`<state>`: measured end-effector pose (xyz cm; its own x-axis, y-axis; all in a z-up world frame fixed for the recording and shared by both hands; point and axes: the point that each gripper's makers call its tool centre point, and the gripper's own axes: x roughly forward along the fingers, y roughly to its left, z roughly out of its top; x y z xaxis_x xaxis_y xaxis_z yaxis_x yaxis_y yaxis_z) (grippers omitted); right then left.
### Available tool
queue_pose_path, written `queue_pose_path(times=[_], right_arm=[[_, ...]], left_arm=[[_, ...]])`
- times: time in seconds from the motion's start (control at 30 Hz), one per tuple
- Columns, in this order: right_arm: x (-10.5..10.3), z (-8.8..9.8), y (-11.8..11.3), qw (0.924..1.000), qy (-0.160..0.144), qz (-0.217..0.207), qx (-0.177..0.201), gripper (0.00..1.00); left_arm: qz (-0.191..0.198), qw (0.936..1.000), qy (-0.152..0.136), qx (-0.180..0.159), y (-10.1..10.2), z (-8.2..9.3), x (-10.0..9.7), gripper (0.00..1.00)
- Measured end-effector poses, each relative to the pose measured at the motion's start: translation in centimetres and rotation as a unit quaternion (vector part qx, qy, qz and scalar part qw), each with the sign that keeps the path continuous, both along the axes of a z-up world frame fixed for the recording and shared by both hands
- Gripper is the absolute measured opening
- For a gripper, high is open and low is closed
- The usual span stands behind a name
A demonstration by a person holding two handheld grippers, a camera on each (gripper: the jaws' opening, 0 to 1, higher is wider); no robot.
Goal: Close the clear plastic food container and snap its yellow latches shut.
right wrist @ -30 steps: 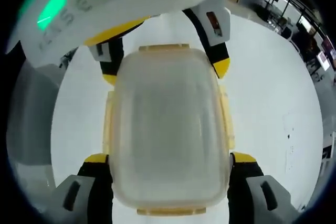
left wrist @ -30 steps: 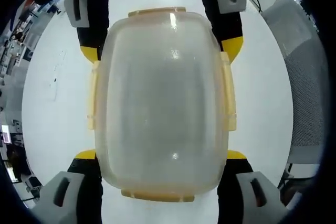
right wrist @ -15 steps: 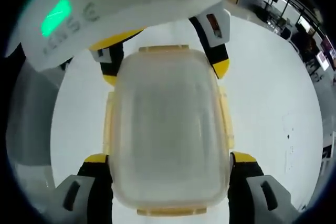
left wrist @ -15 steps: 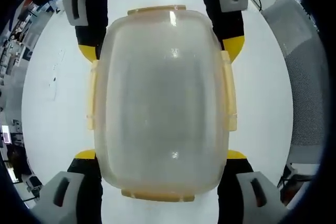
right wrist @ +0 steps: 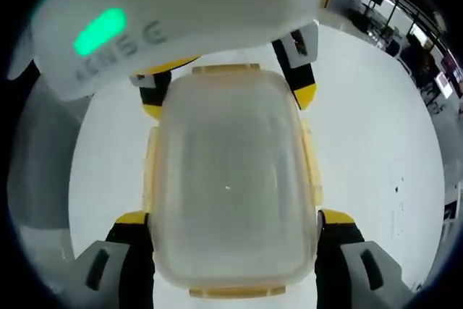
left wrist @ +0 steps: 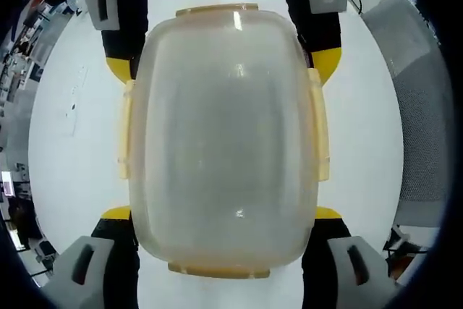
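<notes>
Left gripper view: the clear food container [left wrist: 224, 135] sits lid-up on the white worktop [left wrist: 65, 157], directly ahead of the left gripper [left wrist: 224, 251], whose yellow-tipped jaws flank the container's near end, one at each corner. The right gripper [left wrist: 224, 56] reaches in from the far side, its jaws flanking the far end likewise. Whether either set of jaws actually presses the walls cannot be told; the container hides the contact. Against half a second ago the container edges slightly toward the top of the view and the far gripper's tips sit a touch lower on it; otherwise little change. Yellow latches [left wrist: 318, 124] lie along both long sides and both short ends, and appear folded flat against the rim.

Right gripper view: the same container [right wrist: 228, 186] lies between the right gripper's [right wrist: 231, 247] own jaws at the near end. The left gripper [right wrist: 224, 85] comes in from the far end, its white housing with a green light [right wrist: 101, 30] now spreading further across the top of the view than a second ago. Side latches [right wrist: 150, 171] here also look flush with the rim.

Judgement: lid appears seated and latches apparently down, so the task looks at or near completion. The small shift suggests a final squeeze or check rather than a new step.
</notes>
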<state>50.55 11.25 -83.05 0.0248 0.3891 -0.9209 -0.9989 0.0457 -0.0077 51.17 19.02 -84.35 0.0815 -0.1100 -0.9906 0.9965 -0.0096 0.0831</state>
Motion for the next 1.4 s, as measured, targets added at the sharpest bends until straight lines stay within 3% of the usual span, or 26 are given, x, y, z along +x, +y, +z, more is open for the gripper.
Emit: queue_pose_path(times=[0.07, 0.1, 0.13, 0.17, 0.33, 0.5, 0.6, 0.67, 0.8, 0.97, 1.13, 1.27, 1.4], right_arm=[[0.2, -0.2, -0.2, 0.9996, -0.018, 0.015, -0.012, 0.95], [0.5, 0.0, 0.1, 0.9977, -0.048, 0.047, -0.007, 0.96], [0.4, -0.1, 0.0, 0.9979, -0.043, 0.048, -0.009, 0.95], [0.0, -0.1, 0.0, 0.9994, -0.019, 0.027, -0.007, 0.96], [0.5, 0.4, -0.2, 0.9999, -0.005, -0.007, 0.01, 0.95], [0.3, 0.8, -0.5, 0.9998, -0.009, -0.011, 0.014, 0.93], [0.3, 1.0, -0.5, 0.9994, -0.011, -0.021, 0.025, 0.94], [0.2, 1.1, -0.4, 0.999, -0.014, -0.024, 0.035, 0.95], [0.1, 1.3, -0.3, 0.9981, -0.013, -0.033, 0.051, 0.96], [0.0, 1.8, -0.6, 0.995, -0.012, -0.056, 0.082, 0.97], [0.2, 2.5, -0.8, 0.9857, -0.012, -0.102, 0.134, 0.97], [0.4, 2.3, -1.9, 0.9826, -0.027, -0.121, 0.138, 0.98], [0.9, 3.2, -1.8, 0.9695, -0.03, -0.163, 0.18, 1.0]], left_arm=[[0.0, 0.9999, -0.008, 0.01, 0.6, -0.2, 0.1, 0.99], [-0.003, 0.9998, -0.013, 0.012, 0.7, -0.2, 0.1, 0.99], [-0.007, 0.9998, -0.016, 0.009, 0.7, -0.2, 0.2, 0.99], [-0.009, 0.9998, -0.017, 0.005, 0.6, -0.1, 0.3, 0.99], [0.0, 0.9999, -0.012, -0.005, 0.6, 0.4, 0.5, 0.99], [-0.011, 0.9999, -0.01, -0.009, 0.9, 0.3, 0.0, 0.99], [-0.009, 0.9989, -0.034, -0.03, 0.4, 0.7, 0.8, 0.99], [-0.003, 0.9988, -0.022, -0.045, 0.2, 0.9, 0.4, 0.99], [-0.006, 0.9986, -0.027, -0.045, 0.8, 0.9, 0.3, 0.99], [0.027, 0.9967, -0.022, -0.074, 1.3, 1.0, -0.1, 0.99], [0.047, 0.9949, -0.026, -0.085, 1.7, 1.2, -0.5, 0.99], [0.072, 0.9906, -0.025, -0.113, 1.7, 1.3, -0.7, 0.99], [0.096, 0.9861, -0.024, -0.133, 1.9, 1.4, -0.9, 0.99]])
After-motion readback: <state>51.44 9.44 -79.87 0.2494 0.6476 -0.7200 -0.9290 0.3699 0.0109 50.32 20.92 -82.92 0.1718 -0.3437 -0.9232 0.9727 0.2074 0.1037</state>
